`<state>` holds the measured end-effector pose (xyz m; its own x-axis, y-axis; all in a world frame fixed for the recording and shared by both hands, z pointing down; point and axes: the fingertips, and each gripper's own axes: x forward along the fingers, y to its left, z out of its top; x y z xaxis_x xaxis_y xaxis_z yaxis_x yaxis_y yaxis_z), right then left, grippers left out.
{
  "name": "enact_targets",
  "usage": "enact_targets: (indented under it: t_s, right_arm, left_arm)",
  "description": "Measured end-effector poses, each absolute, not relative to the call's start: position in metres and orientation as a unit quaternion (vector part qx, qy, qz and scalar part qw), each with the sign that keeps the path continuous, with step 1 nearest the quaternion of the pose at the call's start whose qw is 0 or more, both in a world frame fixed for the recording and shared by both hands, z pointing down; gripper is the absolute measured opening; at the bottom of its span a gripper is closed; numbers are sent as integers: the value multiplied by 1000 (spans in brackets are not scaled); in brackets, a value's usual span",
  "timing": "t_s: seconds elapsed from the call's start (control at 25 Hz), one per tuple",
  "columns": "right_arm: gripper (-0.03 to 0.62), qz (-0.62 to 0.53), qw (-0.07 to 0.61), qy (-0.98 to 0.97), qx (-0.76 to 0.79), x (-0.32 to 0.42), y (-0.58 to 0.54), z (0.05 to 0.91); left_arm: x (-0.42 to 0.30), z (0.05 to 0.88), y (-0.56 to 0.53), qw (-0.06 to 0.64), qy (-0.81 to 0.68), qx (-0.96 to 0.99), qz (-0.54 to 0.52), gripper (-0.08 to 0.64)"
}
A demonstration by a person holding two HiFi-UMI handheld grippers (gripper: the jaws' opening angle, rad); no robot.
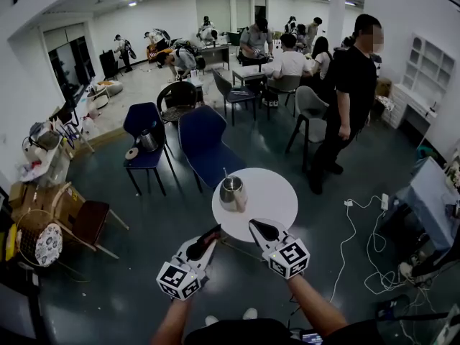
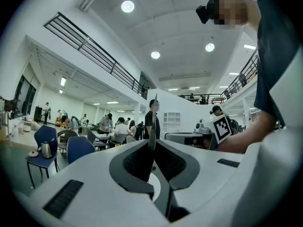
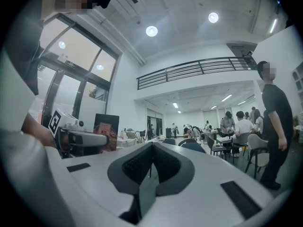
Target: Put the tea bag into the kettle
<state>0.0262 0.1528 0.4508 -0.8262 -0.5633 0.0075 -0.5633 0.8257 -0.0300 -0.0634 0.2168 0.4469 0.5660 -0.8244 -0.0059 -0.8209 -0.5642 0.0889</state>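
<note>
My left tool is pinched almost shut on a thin strip that I take for the tea bag, though it shows only edge-on. My right tool is closed on nothing. The kettle stands at my left tool's 12 o'clock, on the desk's 9 o'clock side, so I should grip firmly, centre the bag over its mouth, then release.

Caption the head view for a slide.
Left tongs, pinching a thin flat piece, and right tongs poised at the near edge of a round white table bearing a metal kettle.
</note>
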Motion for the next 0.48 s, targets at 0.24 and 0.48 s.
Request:
enact_targets:
  t_s: [0.24,0.48]
  right_arm:
    - [18,-20,0,956,-293,51,147,461]
    - [18,-22,3,957,-288,69,143,463]
  left_arm:
    - [-42,455,214,41,-474,879,-28,38]
    - [-24,460,215,42,-476,878,-21,38]
